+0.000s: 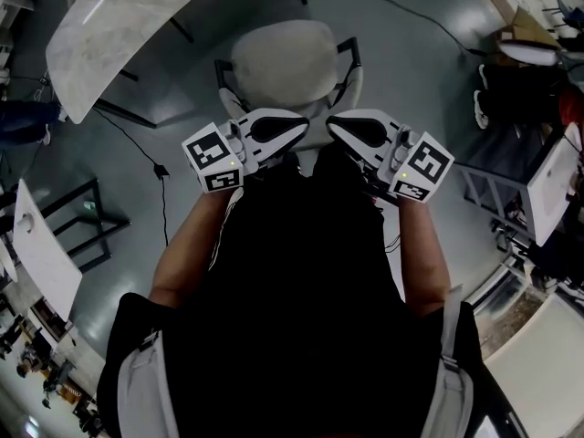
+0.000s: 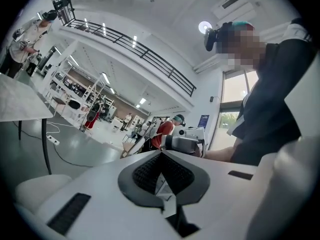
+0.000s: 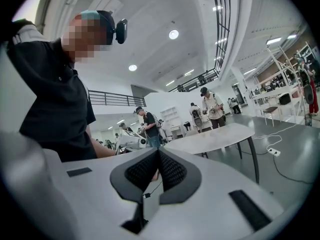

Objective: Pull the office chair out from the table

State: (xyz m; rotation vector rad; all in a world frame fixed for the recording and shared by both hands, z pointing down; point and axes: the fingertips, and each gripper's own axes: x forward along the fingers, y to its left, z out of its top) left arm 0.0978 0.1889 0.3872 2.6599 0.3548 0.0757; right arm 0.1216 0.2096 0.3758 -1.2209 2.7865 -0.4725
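Dark-shirted torso and two bare forearms of the person fill the near field, both tools raised to the chest. Left tool (image 1: 301, 129): jaws pressed together, nothing between the pads, tip aimed at its partner. Right tool (image 1: 333, 126): likewise closed and empty, tip just beside the left one. Office chair (image 1: 285, 57): pale seat, dark armrests, standing on the grey floor (image 1: 411, 71) directly ahead of the tools, near the pale marble-look surface (image 1: 109, 26) at upper left but apart from its edge, seat wholly uncovered. Black cable (image 1: 146, 153): trails over the floor to the left of the chair. Handling note (a judgement only): neither tool touches the chair, so any further pull wants both spread first, set evenly on the near edge or the armrests, then drawn straight back together so the chair does not swing toward the cable.
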